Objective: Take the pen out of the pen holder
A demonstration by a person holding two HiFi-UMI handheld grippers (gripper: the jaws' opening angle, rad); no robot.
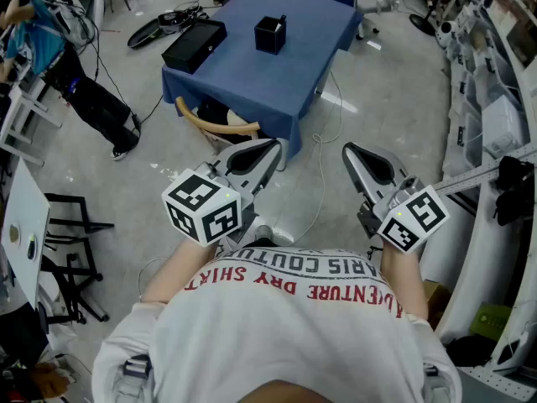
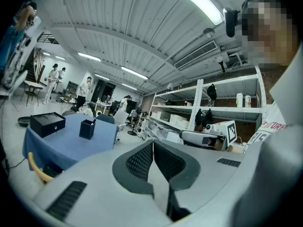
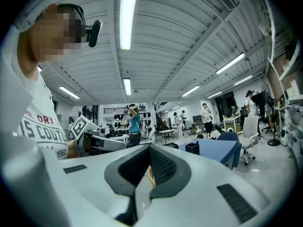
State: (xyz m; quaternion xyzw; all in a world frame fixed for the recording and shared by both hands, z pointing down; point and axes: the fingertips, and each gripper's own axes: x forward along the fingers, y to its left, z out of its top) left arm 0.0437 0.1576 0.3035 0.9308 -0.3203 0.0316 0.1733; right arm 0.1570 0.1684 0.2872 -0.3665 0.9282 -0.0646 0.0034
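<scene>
The pen (image 1: 283,21) stands in the pen holder (image 1: 269,37) on the blue tabletop (image 1: 252,82). Left gripper (image 1: 270,148) and right gripper (image 1: 350,150) hang well short of the pen holder, jaws clenched, empty. Approach; release one pair; grasp the pen above the rim.

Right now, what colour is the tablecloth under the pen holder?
The tablecloth is plain blue, clearest in the head view.

Matt blue tablecloth (image 1: 281,86), black pen holder (image 1: 270,36) (plastic, seemingly), smooth grey floor (image 1: 151,128)
</scene>
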